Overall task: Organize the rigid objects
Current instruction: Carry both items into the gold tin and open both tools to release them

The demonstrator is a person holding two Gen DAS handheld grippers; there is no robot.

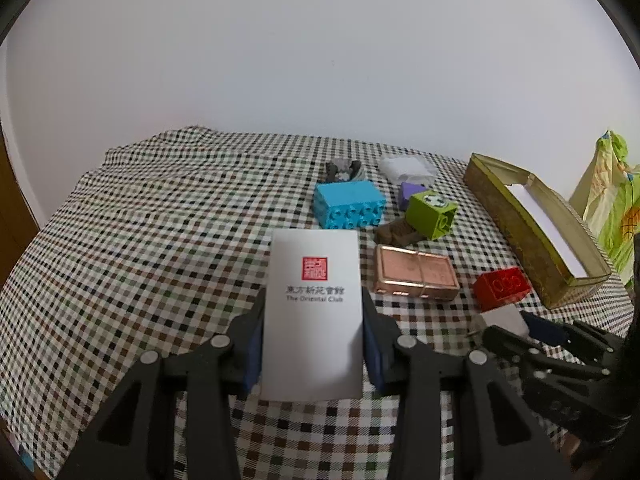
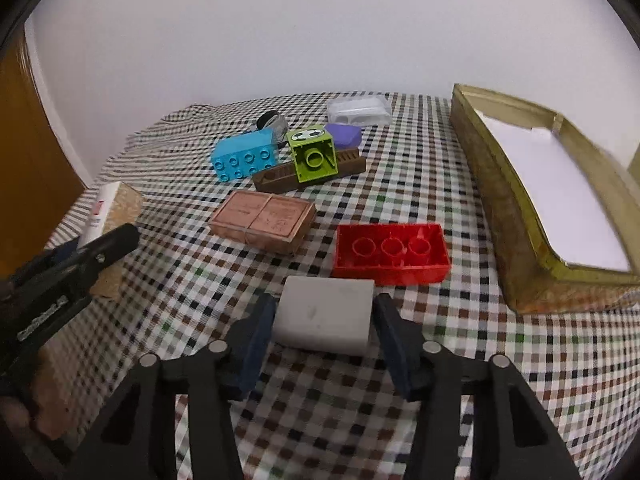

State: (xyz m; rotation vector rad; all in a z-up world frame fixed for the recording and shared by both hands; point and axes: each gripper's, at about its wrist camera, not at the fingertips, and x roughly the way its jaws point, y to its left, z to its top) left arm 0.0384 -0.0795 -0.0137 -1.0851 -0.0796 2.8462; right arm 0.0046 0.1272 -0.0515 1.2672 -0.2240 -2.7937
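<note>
My left gripper (image 1: 314, 320) is shut on a white box (image 1: 314, 312) with a red seal and "The Oriental Club" print, held just above the checked cloth. In the right wrist view this box (image 2: 114, 208) shows tan sides at the far left, with the left gripper (image 2: 100, 248) on it. My right gripper (image 2: 324, 308) straddles a pale grey block (image 2: 326, 318) lying on the cloth. Its pads stand close on both sides, with a thin gap on the right. The same block (image 1: 504, 316) shows at the right gripper's (image 1: 516, 326) tips in the left wrist view.
A red brick (image 2: 390, 254) lies just behind the grey block. A copper case (image 2: 262, 220), blue brick (image 2: 244, 158), green cube (image 2: 314, 154), brown piece (image 2: 276, 178), purple block (image 2: 346, 136) and clear case (image 2: 358, 110) lie farther back. A gold tray (image 2: 504, 208) with white lining stands at the right.
</note>
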